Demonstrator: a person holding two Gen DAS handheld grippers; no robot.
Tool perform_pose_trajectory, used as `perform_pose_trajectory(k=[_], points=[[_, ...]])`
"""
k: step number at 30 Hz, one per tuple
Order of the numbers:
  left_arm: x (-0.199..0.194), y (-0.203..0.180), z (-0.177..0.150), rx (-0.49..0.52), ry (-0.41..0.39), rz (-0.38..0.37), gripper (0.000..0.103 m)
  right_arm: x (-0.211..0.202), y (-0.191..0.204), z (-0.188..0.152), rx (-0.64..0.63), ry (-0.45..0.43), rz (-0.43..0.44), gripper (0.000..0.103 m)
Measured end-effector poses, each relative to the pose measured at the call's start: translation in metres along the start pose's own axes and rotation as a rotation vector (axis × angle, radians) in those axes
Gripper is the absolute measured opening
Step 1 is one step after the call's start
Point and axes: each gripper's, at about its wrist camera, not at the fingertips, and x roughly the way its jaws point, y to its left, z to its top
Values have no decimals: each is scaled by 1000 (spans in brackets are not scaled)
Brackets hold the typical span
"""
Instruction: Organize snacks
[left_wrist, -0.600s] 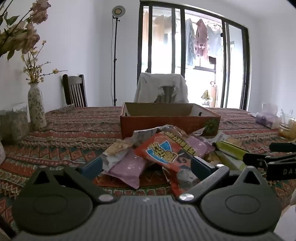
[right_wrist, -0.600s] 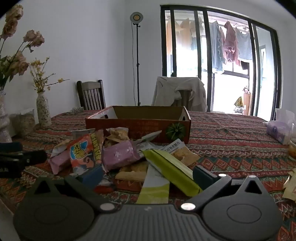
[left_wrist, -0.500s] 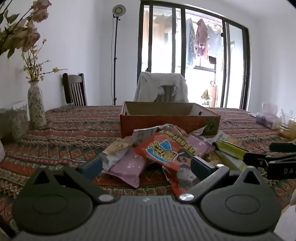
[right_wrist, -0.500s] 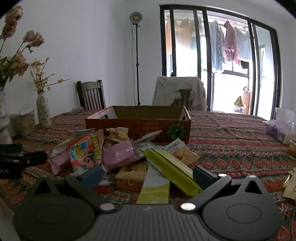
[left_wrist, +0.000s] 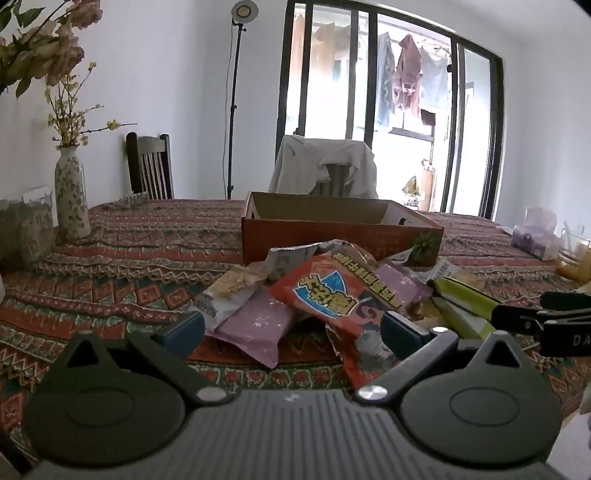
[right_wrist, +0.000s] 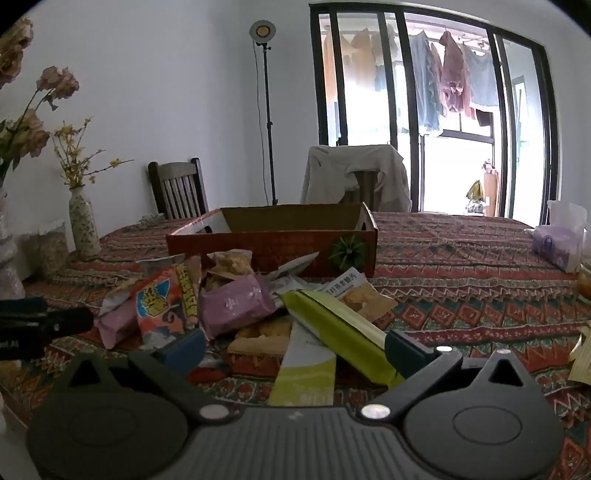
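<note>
left gripper (left_wrist: 291, 328): jaws spread wide, nothing between them. It sits low at the near edge of the table (left_wrist: 155, 266), pointed at the left end of the snack pile.

right gripper (right_wrist: 295, 345): also gaping, holding nothing. Its right finger is just beside, maybe touching, the near end of the green packet (right_wrist: 332, 325); can't tell which.

snacks: all heaped in one mess near the table's near edge, right in front of the cardboard box (left_wrist: 332, 229). Red packet (left_wrist: 328, 291) lies on top, leaning over a purple packet (left_wrist: 258, 325), with a pale cracker bag (left_wrist: 229, 286) to the left. None look to be in the box, though its floor is hidden from here.

box: open top, sits mid-table just behind the pile. From this low angle only the inner back wall shows.

risk 1: the packets overlap, so I reckon pinching one could drag its neighbour along, or the red one slides off and flops toward the near edge.

risk 2: slick puffy wrappers. A shallow pinch on a crimped end could slip out halfway to the box; a hard squeeze probably crushes the crackers.

risk 3: both grippers are close together at the same pile, so they could bump each other going in.

risk 4: the box's near wall stands between pile and inside, so a low carry could catch it and shove the box toward the far edge.
</note>
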Motion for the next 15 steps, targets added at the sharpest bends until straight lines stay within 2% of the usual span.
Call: perform_pose_trajectory(k=[15], points=[[3, -2, 0, 2, 11, -8, 103, 3, -2, -1, 19, 11, 13, 103]])
